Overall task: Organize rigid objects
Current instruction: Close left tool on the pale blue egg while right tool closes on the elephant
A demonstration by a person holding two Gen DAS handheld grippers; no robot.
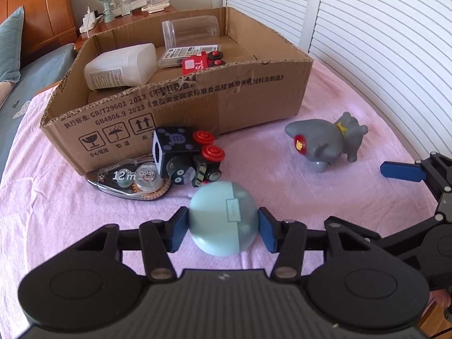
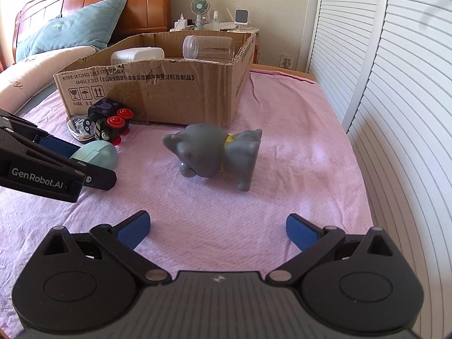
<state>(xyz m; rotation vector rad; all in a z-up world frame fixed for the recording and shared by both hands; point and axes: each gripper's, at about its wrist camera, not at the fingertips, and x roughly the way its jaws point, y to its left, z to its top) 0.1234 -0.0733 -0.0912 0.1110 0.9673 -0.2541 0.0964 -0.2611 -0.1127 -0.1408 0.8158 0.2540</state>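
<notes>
**Egg between the left jaws, box straight ahead**

My left gripper (image 1: 223,230) has its jaws closed around the blue egg (image 1: 223,220), low over the pink blanket (image 1: 310,197). The cardboard box (image 1: 197,96) lies ahead (beyond the toy train (image 1: 186,155)). My right gripper (image 2: 217,230) is wide open and empty, facing the grey figurine (image 2: 214,152).

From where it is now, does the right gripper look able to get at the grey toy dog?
Probably yes. The right gripper is open and the grey toy dog lies straight ahead on the pink blanket, with bare blanket between them. The left gripper, around the blue egg, stays off to the side.
</notes>
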